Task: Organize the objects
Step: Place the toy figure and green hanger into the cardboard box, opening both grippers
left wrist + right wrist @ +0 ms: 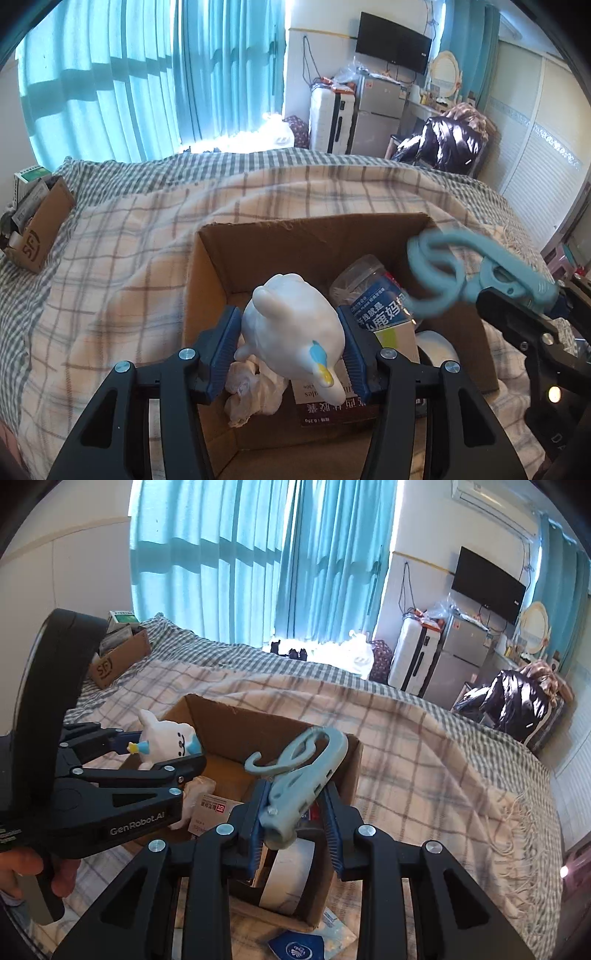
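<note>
My left gripper is shut on a white toy figure with blue and yellow marks, held above an open cardboard box on the bed. In the right wrist view the same toy shows at the left between the left gripper's fingers. My right gripper is shut on a pale blue plastic hook clip, also over the box. In the left wrist view that clip hangs blurred at the right. Inside the box lie a clear bottle with a blue label, crumpled tissue and a tape roll.
A plaid blanket covers the bed. A second, smaller cardboard box full of items stands at the bed's far left. Blue curtains, a suitcase, a small fridge and a chair with a dark jacket lie beyond.
</note>
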